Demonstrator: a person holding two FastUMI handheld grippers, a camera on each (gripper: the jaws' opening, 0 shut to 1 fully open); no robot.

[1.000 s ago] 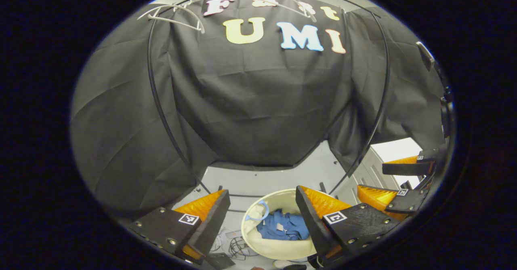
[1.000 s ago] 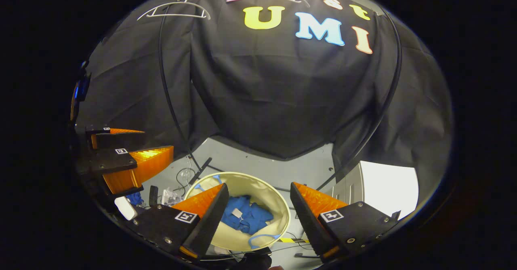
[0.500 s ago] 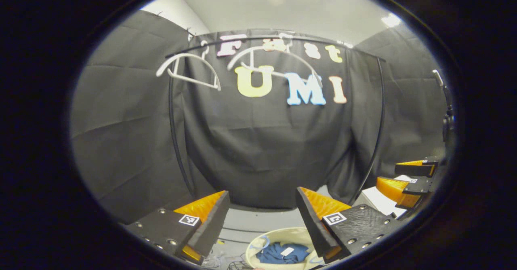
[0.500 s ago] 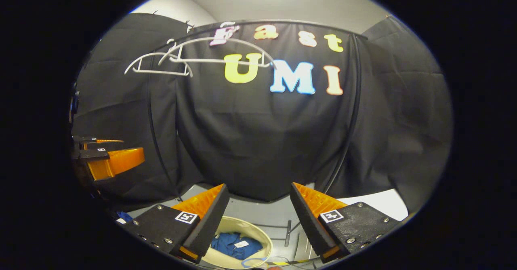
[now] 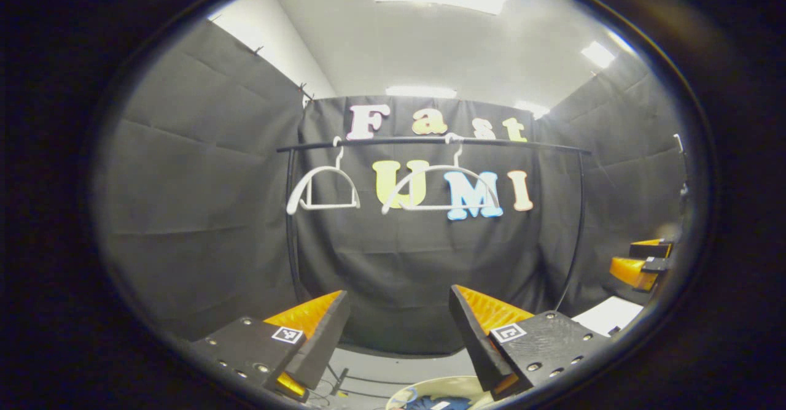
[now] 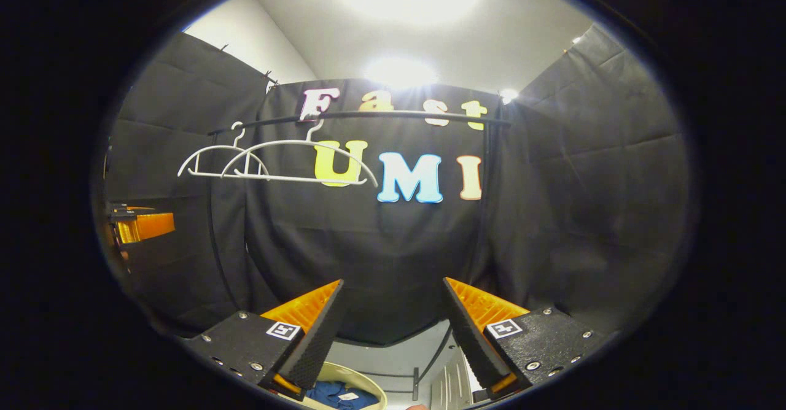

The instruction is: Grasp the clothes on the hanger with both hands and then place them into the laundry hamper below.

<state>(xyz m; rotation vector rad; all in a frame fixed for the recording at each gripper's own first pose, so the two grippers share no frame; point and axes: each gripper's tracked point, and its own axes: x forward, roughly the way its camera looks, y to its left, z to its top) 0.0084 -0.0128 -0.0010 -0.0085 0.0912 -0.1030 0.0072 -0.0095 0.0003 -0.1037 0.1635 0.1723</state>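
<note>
Apparently the job is nearly or wholly done. The landmark here is the black rail (image 5: 430, 143) running across the booth in front of the black cloth wall. Two white hangers hang from it, and both are bare: in the left gripper view the left hanger (image 5: 323, 189) sits near the rail's left post and the right hanger (image 5: 442, 189) hangs near its middle, neither carrying any garment.

The blue clothes (image 6: 334, 394) lie below the rail, down inside the cream laundry hamper (image 6: 362, 382), whose rim shows at the bottom of the right gripper view; the left gripper view catches the same hamper's rim at its lower edge, also below the rail.

The left gripper (image 5: 399, 330) is spread wide with nothing between its fingers, pointing towards the rail at roughly the height below the hangers. The right gripper (image 6: 393, 321) is likewise released and empty, aimed at the cloth wall under the rail's right half. Each gripper also appears at the side of the other's view, well apart from the hangers.

Judging from this, the grasp and the drop into the hamper are complete, since no clothes are left on the rail. What remains, if anything, looks like no more than drawing both grippers away.
</note>
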